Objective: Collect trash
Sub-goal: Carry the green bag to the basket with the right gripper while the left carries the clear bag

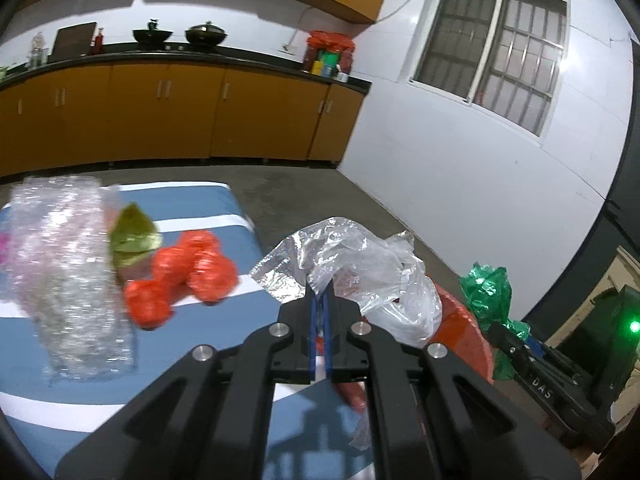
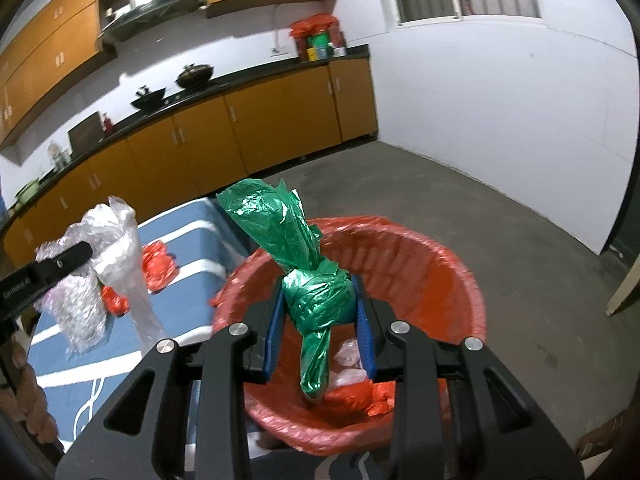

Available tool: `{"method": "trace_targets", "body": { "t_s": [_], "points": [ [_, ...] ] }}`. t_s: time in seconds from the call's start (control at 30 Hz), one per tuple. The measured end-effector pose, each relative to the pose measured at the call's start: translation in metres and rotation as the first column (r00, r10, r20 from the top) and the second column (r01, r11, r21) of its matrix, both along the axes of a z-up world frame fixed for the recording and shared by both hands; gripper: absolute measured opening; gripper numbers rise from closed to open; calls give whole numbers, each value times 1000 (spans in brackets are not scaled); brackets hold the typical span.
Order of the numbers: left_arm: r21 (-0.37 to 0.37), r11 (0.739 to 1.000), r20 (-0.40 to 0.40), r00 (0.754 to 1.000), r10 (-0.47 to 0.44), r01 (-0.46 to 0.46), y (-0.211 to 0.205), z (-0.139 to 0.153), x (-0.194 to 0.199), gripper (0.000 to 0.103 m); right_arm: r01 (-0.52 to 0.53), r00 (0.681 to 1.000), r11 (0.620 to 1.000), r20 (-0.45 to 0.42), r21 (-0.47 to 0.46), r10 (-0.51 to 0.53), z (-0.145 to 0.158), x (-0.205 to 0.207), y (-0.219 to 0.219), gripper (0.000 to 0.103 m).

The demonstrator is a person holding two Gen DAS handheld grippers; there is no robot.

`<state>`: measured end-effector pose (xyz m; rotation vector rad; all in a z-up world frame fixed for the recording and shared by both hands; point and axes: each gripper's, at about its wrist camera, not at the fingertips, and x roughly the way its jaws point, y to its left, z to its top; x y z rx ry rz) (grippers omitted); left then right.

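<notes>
While both of our grippers are loaded, the red-lined bin is the landmark that matters. Our right gripper hangs above the bin's near rim, its blue pads part-way open and pressed on either side of a knotted green plastic bag, whose tail dangles down into the bin's mouth. Our left gripper is fully closed, pinching a crumpled clear plastic bag by a thin fold; in the right wrist view that bag hangs to the left of the bin, over the edge of the blue striped mat.

Further left of the bin, on the mat, lie the pieces not yet collected: a sheet of bubble wrap, a yellow-green wrapper and some crumpled red plastic. Some pale and red scraps already sit at the bottom of the bin.

As we judge it, the step in hand is the drop. Done well, we would bring each load squarely over the middle of the bin's opening before spreading the pads, since light film drifts and clings. The green bag looks close to ready; the clear bag needs carrying further toward the bin first. We would lower each load a little into the mouth, open wide, and give a small shake if the film sticks to a pad.
</notes>
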<state>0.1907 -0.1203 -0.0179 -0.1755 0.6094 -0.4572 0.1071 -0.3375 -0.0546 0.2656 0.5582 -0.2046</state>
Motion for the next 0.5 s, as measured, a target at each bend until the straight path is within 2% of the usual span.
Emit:
{"method": "trace_targets", "body": {
  "t_s": [0.27, 0.5],
  "points": [
    [-3, 998, -25, 998, -59, 59, -43, -14, 11, 4, 40, 999, 999, 12, 23, -40, -3, 5, -16, 32],
    [2, 996, -50, 995, -83, 84, -63, -27, 19, 4, 67, 997, 996, 21, 63, -68, -7, 10, -30, 32]
  ]
}}
